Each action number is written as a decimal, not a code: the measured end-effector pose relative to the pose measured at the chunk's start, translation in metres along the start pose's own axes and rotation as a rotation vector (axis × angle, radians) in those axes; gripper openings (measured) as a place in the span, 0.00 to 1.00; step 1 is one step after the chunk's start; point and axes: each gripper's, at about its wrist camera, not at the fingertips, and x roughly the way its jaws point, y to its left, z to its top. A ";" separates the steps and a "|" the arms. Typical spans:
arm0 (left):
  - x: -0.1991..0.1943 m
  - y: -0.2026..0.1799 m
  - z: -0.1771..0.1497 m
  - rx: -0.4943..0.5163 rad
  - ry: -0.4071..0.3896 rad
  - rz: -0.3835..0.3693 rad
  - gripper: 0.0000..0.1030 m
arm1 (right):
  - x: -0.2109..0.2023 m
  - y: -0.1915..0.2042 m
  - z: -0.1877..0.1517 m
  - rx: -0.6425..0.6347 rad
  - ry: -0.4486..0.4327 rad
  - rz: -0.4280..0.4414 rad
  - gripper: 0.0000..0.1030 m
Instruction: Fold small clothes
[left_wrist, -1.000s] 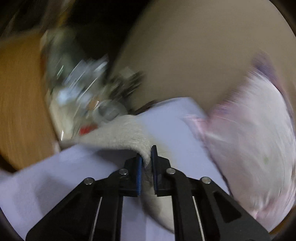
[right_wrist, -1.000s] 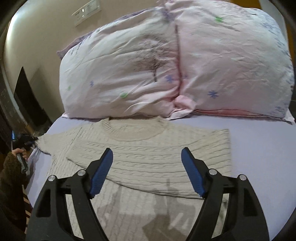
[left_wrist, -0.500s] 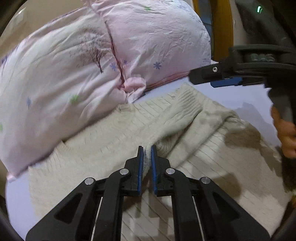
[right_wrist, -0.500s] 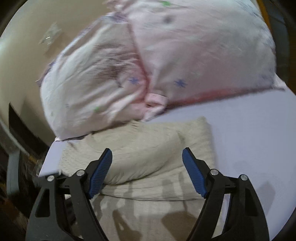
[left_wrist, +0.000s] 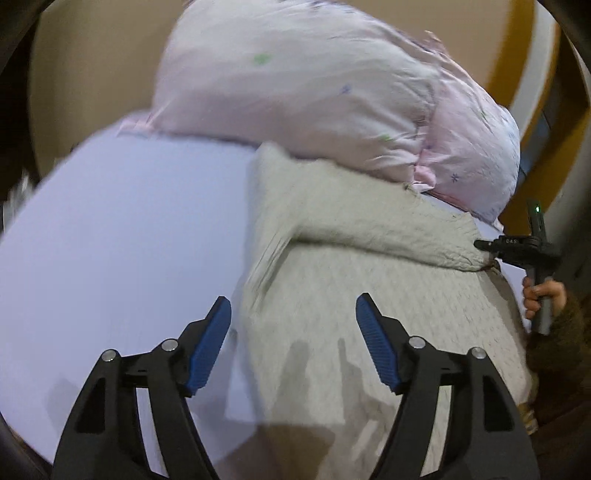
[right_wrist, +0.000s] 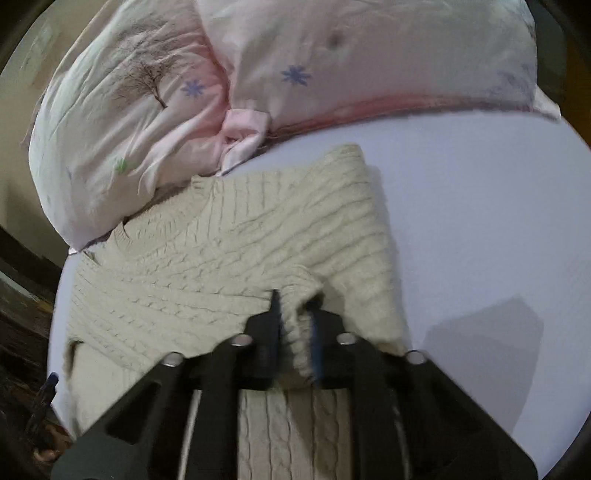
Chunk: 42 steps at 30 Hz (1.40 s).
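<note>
A cream cable-knit sweater (right_wrist: 207, 266) lies on the pale lilac bed sheet (right_wrist: 480, 221), with one sleeve folded across its body. My right gripper (right_wrist: 295, 314) is shut on a bunched fold of the sweater near its right side. In the left wrist view the sweater (left_wrist: 369, 295) lies ahead, its folded sleeve running across to the right gripper (left_wrist: 484, 245) at the far right. My left gripper (left_wrist: 293, 332) is open and empty just above the sweater's left edge.
A big pink quilt bundle (right_wrist: 258, 66) with flower and tree prints lies along the head of the bed, touching the sweater's top; it also shows in the left wrist view (left_wrist: 332, 103). Bare sheet (left_wrist: 129, 240) lies left of the sweater. A beige wall (left_wrist: 92, 55) is behind.
My left gripper let go of the sleeve it carried across the sweater and opened, pulling back left. My right gripper, open before, closed on a fold of the sweater.
</note>
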 end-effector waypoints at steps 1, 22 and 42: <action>-0.002 0.002 -0.003 -0.011 0.006 -0.010 0.71 | -0.008 0.000 0.010 0.006 -0.073 -0.007 0.08; -0.040 0.004 -0.088 -0.087 0.102 -0.381 0.30 | -0.121 -0.063 -0.191 0.110 0.184 0.365 0.23; 0.048 0.007 0.115 -0.177 -0.145 -0.165 0.06 | -0.038 -0.043 0.021 0.313 -0.144 0.455 0.06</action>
